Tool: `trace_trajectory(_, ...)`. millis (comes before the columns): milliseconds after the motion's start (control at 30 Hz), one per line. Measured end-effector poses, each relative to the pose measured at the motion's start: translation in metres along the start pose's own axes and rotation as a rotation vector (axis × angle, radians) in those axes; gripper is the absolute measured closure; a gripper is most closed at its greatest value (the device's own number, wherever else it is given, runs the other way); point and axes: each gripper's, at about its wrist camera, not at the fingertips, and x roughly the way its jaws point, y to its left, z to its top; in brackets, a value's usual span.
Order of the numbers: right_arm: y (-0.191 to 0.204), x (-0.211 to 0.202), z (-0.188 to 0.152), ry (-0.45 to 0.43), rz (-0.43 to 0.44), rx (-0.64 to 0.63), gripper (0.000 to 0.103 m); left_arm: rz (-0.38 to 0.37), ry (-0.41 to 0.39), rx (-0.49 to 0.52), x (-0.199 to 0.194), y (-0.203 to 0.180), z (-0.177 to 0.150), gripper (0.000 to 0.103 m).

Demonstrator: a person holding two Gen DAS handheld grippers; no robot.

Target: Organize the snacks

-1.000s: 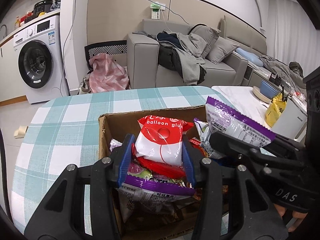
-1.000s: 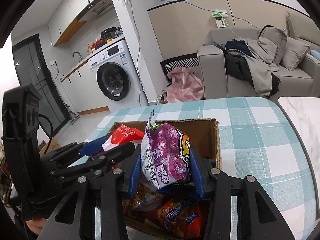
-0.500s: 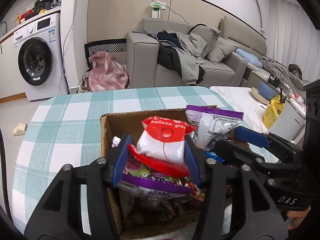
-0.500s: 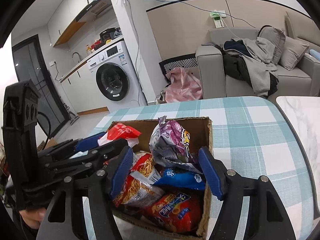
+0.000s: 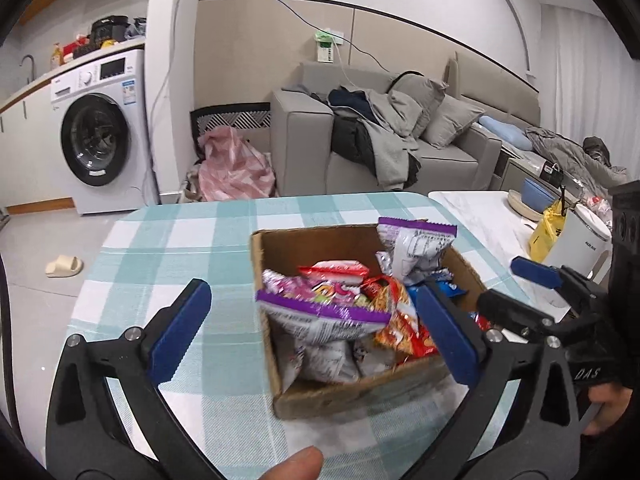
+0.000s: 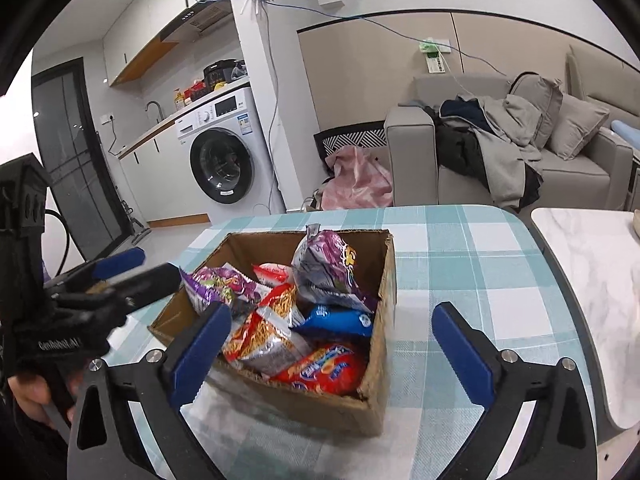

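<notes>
1. A second ago we had each gripper clamped on a packet over the cardboard box (image 6: 372, 400); since then both packets have dropped in and both grippers have pulled back from the box; the left gripper (image 5: 320, 332) now stands with its jaws spread wide and nothing between them; the right gripper (image 6: 332, 356) is likewise wide open and empty.

2. The box sits on the checked tablecloth (image 5: 168, 240), and every snack we can see lies inside it; the red-and-white packet (image 5: 334, 270) lies toward the far wall of the box; the purple-edged packet (image 6: 326, 268) leans upright against the far right corner; the blue packet (image 6: 340, 320) rests just in front of that one; the orange noodle bag (image 6: 264, 336) and a red bag (image 6: 324, 368) fill the near side; another purple-trimmed bag (image 5: 320, 312) rides up over the near left wall.

3. We judge these packets light, soft and puffed with air; the foil looks slick and likely to crumple; contents such as noodles would probably crush under a hard squeeze.

4. For any further tidying we would take a packet by its flat crimped seam or across its narrow middle, closing gently; the bag overhanging the near left wall seems the likeliest to slide out.
</notes>
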Motion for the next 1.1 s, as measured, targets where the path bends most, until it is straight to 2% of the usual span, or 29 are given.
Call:
trace_trajectory(67, 0.000, -0.009, -0.005, -0.017, -0.005, -0.010, 0.000, 0.018, -0.016, 0.000, -0.012, 0.001, -0.005, 0.001)
trace_trajectory(200, 0.002, -0.023, -0.016, -0.040, 0.010, -0.025, 0.000, 0.003, -0.055, -0.029, -0.035, 0.008, -0.020, 0.000)
trace_trajectory(400, 0.009, -0.042, -0.038, -0.090, 0.028, -0.068, 0.000, 0.016, -0.063, -0.035, -0.051, 0.012, -0.044, 0.001)
trace_trajectory(800, 0.019, -0.059, -0.074, -0.157, 0.061, -0.108, 0.000, -0.012, -0.078, -0.004, -0.054, 0.001, -0.096, 0.001)
trace_trajectory(1100, 0.021, -0.060, -0.091, -0.187, 0.051, -0.158, 0.000, -0.004, -0.157, -0.024, -0.059, 0.007, -0.111, 0.001)
